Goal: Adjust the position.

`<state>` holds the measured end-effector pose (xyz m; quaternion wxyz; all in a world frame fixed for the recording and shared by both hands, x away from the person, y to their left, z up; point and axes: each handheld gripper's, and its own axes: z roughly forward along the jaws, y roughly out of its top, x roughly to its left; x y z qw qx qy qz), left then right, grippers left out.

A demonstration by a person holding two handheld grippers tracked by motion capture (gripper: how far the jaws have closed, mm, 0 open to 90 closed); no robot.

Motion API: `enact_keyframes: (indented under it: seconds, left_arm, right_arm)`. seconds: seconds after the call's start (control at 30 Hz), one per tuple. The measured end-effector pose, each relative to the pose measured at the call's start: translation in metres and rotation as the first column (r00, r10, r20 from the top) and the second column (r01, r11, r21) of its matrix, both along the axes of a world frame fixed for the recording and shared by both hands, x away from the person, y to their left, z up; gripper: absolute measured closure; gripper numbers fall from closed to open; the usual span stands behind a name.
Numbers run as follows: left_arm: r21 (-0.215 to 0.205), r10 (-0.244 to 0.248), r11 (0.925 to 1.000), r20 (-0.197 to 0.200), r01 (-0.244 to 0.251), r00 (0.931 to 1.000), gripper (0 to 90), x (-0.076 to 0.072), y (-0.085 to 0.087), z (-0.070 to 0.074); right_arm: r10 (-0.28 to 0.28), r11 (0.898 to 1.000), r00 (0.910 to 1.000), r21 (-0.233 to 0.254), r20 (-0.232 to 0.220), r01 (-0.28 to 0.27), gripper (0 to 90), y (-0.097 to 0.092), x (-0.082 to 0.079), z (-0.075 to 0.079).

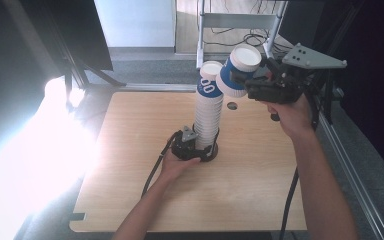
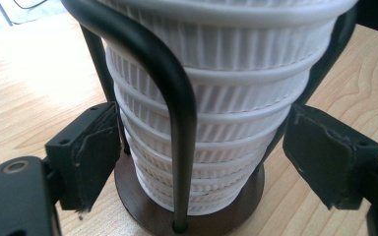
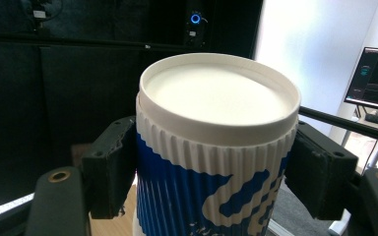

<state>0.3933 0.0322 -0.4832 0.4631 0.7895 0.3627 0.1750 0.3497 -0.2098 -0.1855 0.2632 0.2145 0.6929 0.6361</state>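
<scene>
Aloft, the right gripper [image 1: 240,80] pinched a blue-and-white ribbed cup [image 1: 239,70] beside the top of the cup stack [image 1: 208,117]. The left gripper [image 1: 190,146], jaws spread, flanked the stack's base in its wire holder [image 2: 177,113]. Light, crushable paper likely favoured a gentle mid-wall grip.

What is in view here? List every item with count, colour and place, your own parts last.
Cup stack: one, white ribbed with blue print on top, mid-table in the holder.
Holder: one, dark base with black wire uprights, around the stack.
Single cup: one, blue and white, upside down, held in the air.
Table: one, light wood.
Left gripper: black, open astride the stack's foot.
Right gripper: black, shut on the single cup.
</scene>
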Motion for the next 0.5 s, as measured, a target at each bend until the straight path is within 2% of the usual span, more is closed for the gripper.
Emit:
enact_keyframes:
  seconds: [0.37, 0.5]
  left_arm:
    - [0.011, 0.008, 0.9999, -0.004, -0.008, 1.0, 14.2, -0.012, 0.014, -0.002]
    - [0.006, 0.017, 0.9998, -0.007, -0.017, 0.9998, 14.3, -0.02, 0.021, -0.002]
  right_arm:
    - [0.009, 1.0, 0.9999, 0.013, 0.011, -0.009, 26.9, -0.02, -0.02, -0.02]
    - [0.013, 1.0, 0.9999, 0.004, -0.002, -0.013, 26.9, -0.024, -0.029, -0.034]
